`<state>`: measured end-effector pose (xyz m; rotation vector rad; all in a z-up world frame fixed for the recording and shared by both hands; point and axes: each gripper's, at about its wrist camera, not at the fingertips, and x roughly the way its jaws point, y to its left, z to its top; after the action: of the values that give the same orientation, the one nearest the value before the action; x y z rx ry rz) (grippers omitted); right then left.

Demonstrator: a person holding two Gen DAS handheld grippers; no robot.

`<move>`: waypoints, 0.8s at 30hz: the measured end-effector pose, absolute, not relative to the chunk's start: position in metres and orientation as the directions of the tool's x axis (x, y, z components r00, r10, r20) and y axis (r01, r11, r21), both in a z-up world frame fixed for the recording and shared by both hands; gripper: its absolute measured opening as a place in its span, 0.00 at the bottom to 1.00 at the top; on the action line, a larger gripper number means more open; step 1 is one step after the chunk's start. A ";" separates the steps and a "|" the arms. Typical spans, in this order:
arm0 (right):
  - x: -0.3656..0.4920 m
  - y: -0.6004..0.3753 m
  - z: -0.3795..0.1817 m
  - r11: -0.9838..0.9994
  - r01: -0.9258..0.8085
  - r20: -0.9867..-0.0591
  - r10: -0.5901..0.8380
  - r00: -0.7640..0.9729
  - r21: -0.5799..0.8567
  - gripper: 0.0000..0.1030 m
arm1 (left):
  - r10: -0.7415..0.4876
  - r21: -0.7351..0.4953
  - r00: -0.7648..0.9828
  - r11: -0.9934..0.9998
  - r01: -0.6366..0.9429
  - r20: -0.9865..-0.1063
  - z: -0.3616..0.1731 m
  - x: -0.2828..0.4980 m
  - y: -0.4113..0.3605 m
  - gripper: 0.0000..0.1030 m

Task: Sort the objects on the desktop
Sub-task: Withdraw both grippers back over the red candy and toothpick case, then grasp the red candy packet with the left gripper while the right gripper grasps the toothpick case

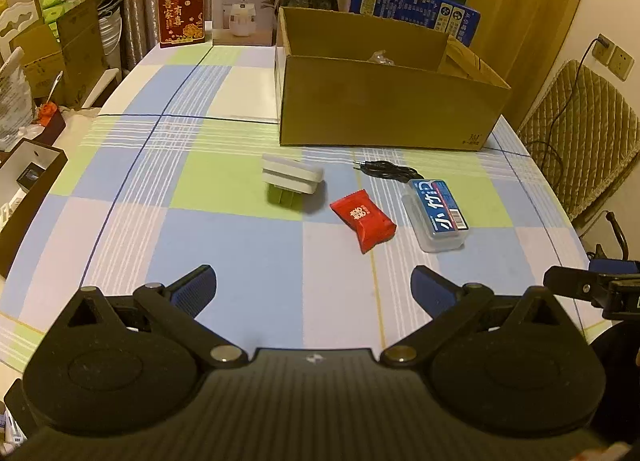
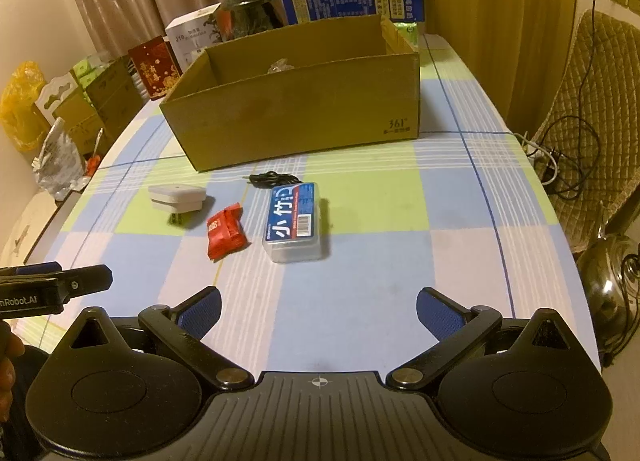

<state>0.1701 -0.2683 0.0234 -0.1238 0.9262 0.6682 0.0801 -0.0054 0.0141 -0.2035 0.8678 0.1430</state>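
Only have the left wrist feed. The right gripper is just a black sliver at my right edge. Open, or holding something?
Observer: Open. The right gripper has its fingers spread with nothing between them, just bare table underneath.
Operator: What sits ahead of it?
Observer: The clear plastic case with the blue label, slightly left of its centre line. The red packet lies further left.
Operator: Print on the box front is a smudge for me. Readable?
Observer: Yes. The cardboard box reads "361°" near its lower right corner.
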 end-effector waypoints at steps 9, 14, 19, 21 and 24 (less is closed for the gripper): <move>0.176 -0.262 0.011 0.786 -0.591 -0.760 0.494 0.424 0.181 0.98 | 0.033 -0.119 0.623 0.973 -0.200 -0.782 0.002 0.093 -0.007 0.99; 0.181 -0.252 0.001 0.772 -0.613 -0.748 0.506 0.430 0.170 0.98 | 0.029 -0.119 0.614 0.973 -0.199 -0.789 -0.008 0.103 -0.006 0.99; 0.188 -0.237 -0.012 0.753 -0.639 -0.741 0.516 0.429 0.154 0.97 | 0.027 -0.131 0.609 0.968 -0.214 -0.793 -0.018 0.114 -0.002 0.99; 0.191 -0.230 -0.017 0.747 -0.649 -0.737 0.519 0.432 0.146 0.95 | 0.024 -0.140 0.611 0.965 -0.220 -0.791 -0.021 0.118 0.000 0.99; 0.196 -0.221 -0.024 0.735 -0.665 -0.730 0.527 0.435 0.135 0.86 | 0.020 -0.149 0.612 0.963 -0.223 -0.791 -0.026 0.125 0.002 0.99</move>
<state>0.1960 -0.2210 -0.0237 -0.1832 0.8378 0.7473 0.1255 0.0021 -0.0261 -0.2427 0.9042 0.1420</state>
